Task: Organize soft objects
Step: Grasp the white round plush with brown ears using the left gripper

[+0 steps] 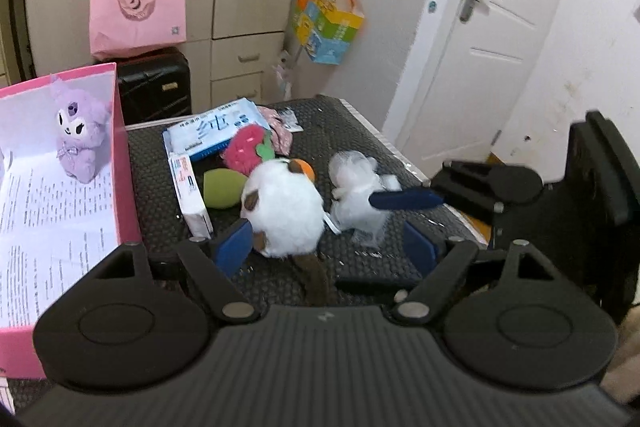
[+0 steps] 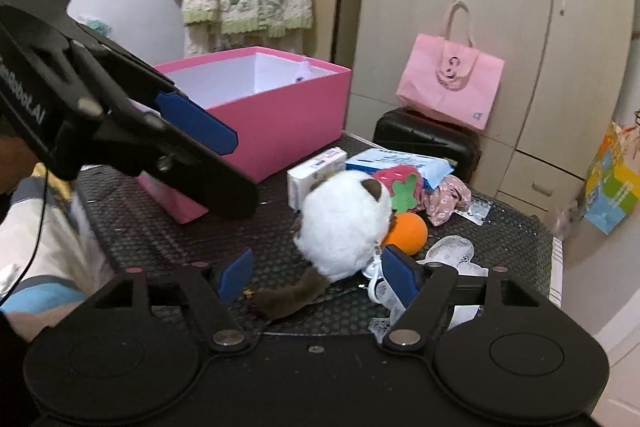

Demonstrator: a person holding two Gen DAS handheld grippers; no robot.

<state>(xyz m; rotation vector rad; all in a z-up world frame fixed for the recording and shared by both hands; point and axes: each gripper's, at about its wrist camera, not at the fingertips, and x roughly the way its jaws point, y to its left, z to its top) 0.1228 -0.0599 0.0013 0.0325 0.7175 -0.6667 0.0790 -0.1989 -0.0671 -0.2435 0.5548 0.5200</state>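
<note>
Black, ribbed housing fills the bottom of both wrist views, with blue pads on the fingers ahead. Left gripper (image 1: 326,247) stands wide, holding nothing; the white plush (image 1: 282,209) lies between its fingers, its round fluffy body just beside the left pad, whether touching I cannot tell, and clear of the right one, its brown tail (image 1: 314,277) trailing back toward the camera. Right gripper (image 2: 316,277) also stands wide and empty, the same plush (image 2: 344,223) just ahead between its pads, the tail (image 2: 288,297) lying on the surface (image 2: 160,227) between the fingers. Seen from the left wrist, a finger of the right gripper (image 1: 406,199) reaches over a tuft of white stuffing (image 1: 360,195).

Around the plush lie an orange ball (image 2: 406,233), a green egg-shaped sponge (image 1: 222,189), a fuzzy pink strawberry (image 1: 246,149) with a green felt leaf, a blue-and-white pack (image 1: 214,133) printed with characters too blurred to read, a small white carton (image 1: 192,195), floral cloth (image 2: 446,199) and lace (image 2: 450,251). The surface is black with a bumpy woven texture.

A pink box (image 1: 122,163) on the surface's left side holds a purple plush (image 1: 82,137) on printed paper. The left gripper's side (image 2: 24,107) reads "Robot.AI", partly cut off.
</note>
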